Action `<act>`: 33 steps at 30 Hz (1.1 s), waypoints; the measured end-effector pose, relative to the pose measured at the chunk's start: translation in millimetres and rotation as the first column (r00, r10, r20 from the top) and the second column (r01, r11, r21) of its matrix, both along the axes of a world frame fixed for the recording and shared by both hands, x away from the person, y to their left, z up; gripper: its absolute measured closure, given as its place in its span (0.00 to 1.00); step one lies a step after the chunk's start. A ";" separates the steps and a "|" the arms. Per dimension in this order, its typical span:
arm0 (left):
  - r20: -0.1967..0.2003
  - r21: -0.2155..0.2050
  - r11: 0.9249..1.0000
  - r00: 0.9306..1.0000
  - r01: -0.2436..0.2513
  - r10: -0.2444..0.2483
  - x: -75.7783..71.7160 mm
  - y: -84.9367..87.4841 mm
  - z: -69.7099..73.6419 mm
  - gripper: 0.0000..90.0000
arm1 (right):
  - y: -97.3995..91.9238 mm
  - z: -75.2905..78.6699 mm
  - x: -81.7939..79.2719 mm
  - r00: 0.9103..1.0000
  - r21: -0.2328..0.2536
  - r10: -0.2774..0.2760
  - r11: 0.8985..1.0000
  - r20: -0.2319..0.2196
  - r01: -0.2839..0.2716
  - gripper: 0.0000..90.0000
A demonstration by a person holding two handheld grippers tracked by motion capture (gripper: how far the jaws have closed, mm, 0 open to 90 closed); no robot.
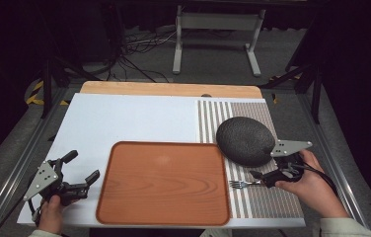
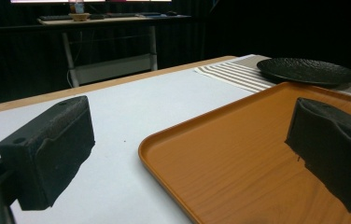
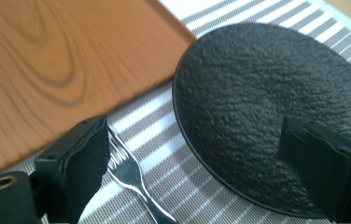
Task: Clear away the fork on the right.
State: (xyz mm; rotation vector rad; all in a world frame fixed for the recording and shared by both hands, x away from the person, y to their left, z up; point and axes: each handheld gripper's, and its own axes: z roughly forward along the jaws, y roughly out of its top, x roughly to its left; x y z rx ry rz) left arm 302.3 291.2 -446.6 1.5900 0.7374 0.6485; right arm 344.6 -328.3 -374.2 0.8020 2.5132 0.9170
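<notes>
A fork (image 1: 242, 184) is seen lying flat on the striped mat (image 1: 267, 202), just right of the tray (image 1: 164, 183), its tines pointed toward the tray's right rim. The right gripper (image 1: 265, 178) is held over the fork's handle end, below the near edge of the dark plate (image 1: 245, 140). Its jaws are spread wide and nothing is clamped between them. In the right gripper view, the fork (image 3: 131, 175) is seen beside the left jaw, with the plate (image 3: 276, 107) behind the right jaw and the tray (image 3: 57, 60) at the upper left; whether the jaw touches the fork cannot be told.

The left gripper (image 1: 81, 170) is held at the table's left side on the white sheet (image 1: 124, 118), well apart from the fork, its jaws spread with nothing between them. In the left gripper view, the tray's (image 2: 239, 154) corner is framed between the jaws, and the plate (image 2: 306, 71) is seen farther off on the mat (image 2: 239, 74).
</notes>
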 end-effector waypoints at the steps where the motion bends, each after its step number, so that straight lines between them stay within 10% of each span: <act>1: 0.000 0.000 1.000 1.000 0.001 -0.001 0.1 -0.2 -0.1 0.02 | 0.3 0.7 1.1 1.000 -0.017 0.006 1.000 -0.007 -0.006 0.12; 14: -0.004 0.005 1.000 1.000 0.008 -0.008 0.3 0.0 0.1 0.02 | 11.9 1.8 13.2 0.993 -0.166 0.068 0.982 -0.098 -0.084 0.13; 27: -0.004 0.004 1.000 1.000 0.010 -0.010 0.0 0.0 0.7 0.02 | 12.3 -7.7 19.4 0.983 -0.187 0.100 0.974 -0.156 -0.128 0.17; 33: -0.005 0.004 1.000 1.000 0.010 -0.009 0.5 -0.1 0.3 0.02 | 15.2 -11.2 21.1 0.965 -0.257 0.166 0.942 -0.201 -0.216 0.25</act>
